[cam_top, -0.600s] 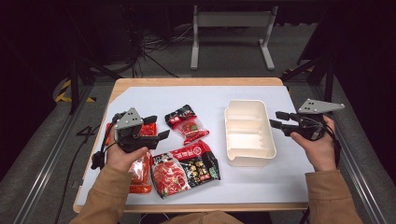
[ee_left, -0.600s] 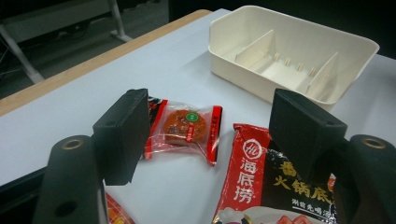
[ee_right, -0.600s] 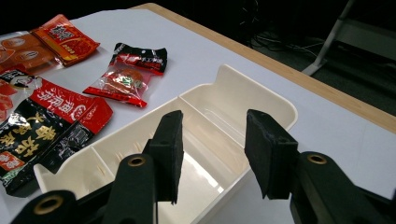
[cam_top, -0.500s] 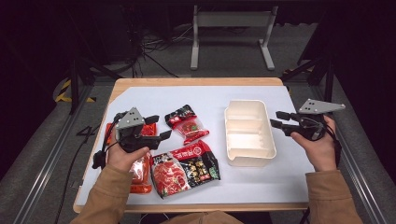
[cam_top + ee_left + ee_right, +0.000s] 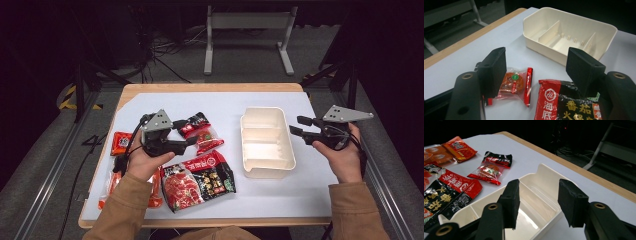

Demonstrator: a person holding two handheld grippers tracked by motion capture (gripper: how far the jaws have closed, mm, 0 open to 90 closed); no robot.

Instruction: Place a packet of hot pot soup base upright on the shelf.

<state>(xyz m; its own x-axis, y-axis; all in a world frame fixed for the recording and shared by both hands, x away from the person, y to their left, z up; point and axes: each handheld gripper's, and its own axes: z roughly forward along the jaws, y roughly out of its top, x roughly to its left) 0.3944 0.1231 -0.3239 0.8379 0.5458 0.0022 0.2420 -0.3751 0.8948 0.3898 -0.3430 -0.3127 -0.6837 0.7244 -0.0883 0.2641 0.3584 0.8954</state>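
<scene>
Wooden-edged table (image 5: 210, 88) under a white sheet, in a dark room with grey floor.

Near edge: large black-and-red packet (image 5: 199, 180), lying flat, beside the person's left forearm; orange-red packets partly under that forearm.

Left tongs (image 5: 186, 134): held in the left hand above the packets, jaws wide apart, gripping nothing. In the left gripper view the clear sachet (image 5: 514, 83) with an orange-red filling lies on the sheet between and below the jaws, untouched, just beside the large packet's top edge.

Left side: small red packet (image 5: 121, 142), flat, apart from the rest.

Centre: clear sachet with a black-topped packet (image 5: 194, 123) touching it on the far side.

Right of centre: cream tray (image 5: 266, 141) with dividers, three compartments, nothing in them.

Right tongs (image 5: 299, 126): held in the right hand just beside the tray's right rim, jaws parted, holding nothing.

Far: grey metal stand (image 5: 248, 24) and loose cables (image 5: 165, 57) on the floor beyond the table.
</scene>
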